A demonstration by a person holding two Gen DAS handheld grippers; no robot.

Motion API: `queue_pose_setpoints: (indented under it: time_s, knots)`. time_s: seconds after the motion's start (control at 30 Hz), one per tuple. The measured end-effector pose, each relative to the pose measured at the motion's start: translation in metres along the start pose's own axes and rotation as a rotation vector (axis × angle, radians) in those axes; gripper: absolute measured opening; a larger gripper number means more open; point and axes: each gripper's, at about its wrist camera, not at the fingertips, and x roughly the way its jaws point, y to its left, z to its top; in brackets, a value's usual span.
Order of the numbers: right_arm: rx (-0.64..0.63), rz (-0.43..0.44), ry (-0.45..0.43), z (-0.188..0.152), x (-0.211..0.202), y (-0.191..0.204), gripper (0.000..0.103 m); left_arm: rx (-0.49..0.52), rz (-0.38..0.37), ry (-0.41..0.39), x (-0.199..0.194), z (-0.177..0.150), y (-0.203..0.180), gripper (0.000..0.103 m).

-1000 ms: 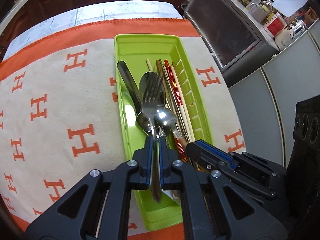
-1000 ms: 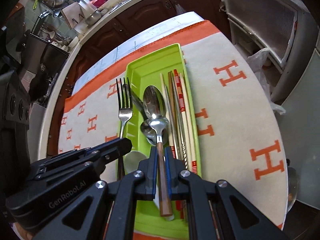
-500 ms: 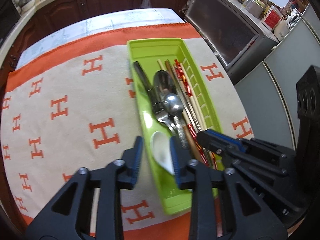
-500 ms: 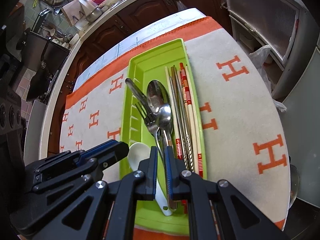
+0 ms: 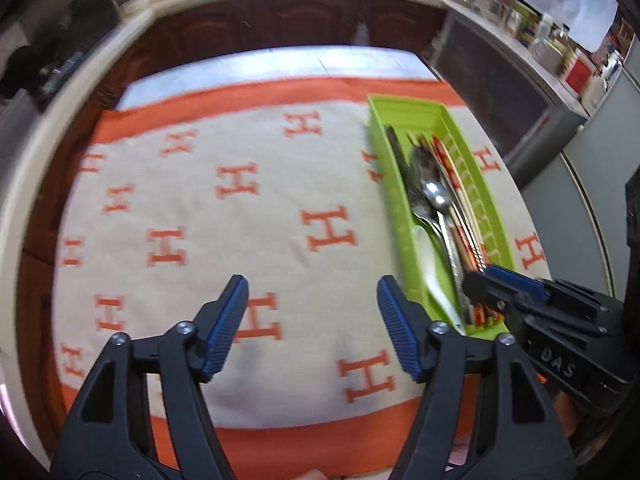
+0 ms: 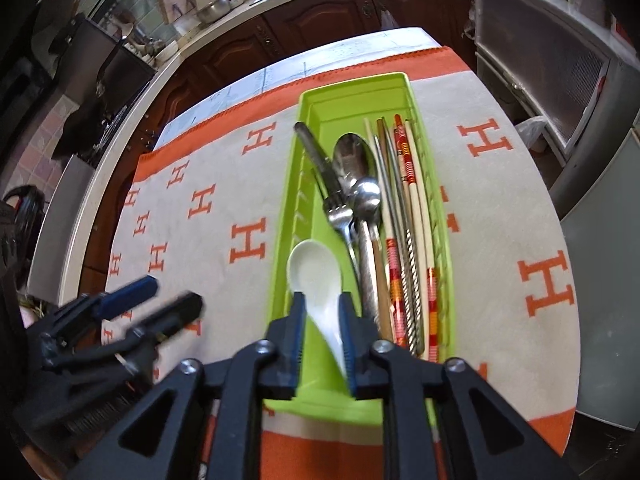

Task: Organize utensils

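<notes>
Green tray (image 6: 288, 216) mid-frame holds fork (image 6: 338, 216), spoons and chopsticks (image 6: 404, 216), right gripper (image 6: 322, 332) parted astride the white spoon (image 6: 316, 276), left gripper (image 5: 312, 322) wide open over the cloth (image 5: 192, 208).

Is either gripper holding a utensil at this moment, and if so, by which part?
Nothing is held. The left gripper is wide open over the cloth. The right gripper is open, fingers astride the white spoon handle in the green tray without clamping it.

A green tray (image 6: 288, 216) rests on the orange-bordered cloth (image 5: 192, 208) covering the table (image 6: 360, 46).
</notes>
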Motion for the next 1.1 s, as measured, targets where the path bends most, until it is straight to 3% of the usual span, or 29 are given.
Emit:
queue_pose_setpoints:
  time_s: [0.27, 0.4, 0.57, 0.73, 1.1]
  knots:
    - [-0.096, -0.025, -0.089, -0.017, -0.036, 0.039, 0.044, 0.01, 0.134, -0.149, -0.058, -0.016, 0.009, 0.078]
    - [-0.128, 0.001, -0.158, -0.018, -0.066, 0.056, 0.052, -0.024, 0.134, -0.215, -0.087, -0.019, 0.018, 0.084]
    - [-0.156, 0.017, -0.297, -0.026, -0.098, 0.074, 0.06, -0.083, 0.154, -0.24, -0.102, -0.024, 0.028, 0.085]
    - [-0.178, 0.022, -0.374, -0.033, -0.109, 0.089, 0.06, -0.118, 0.177, -0.279, -0.11, -0.034, 0.035, 0.085]
    - [-0.194, 0.002, -0.351, -0.036, -0.1, 0.102, 0.06, -0.144, 0.189, -0.293, -0.108, -0.036, 0.044, 0.085]
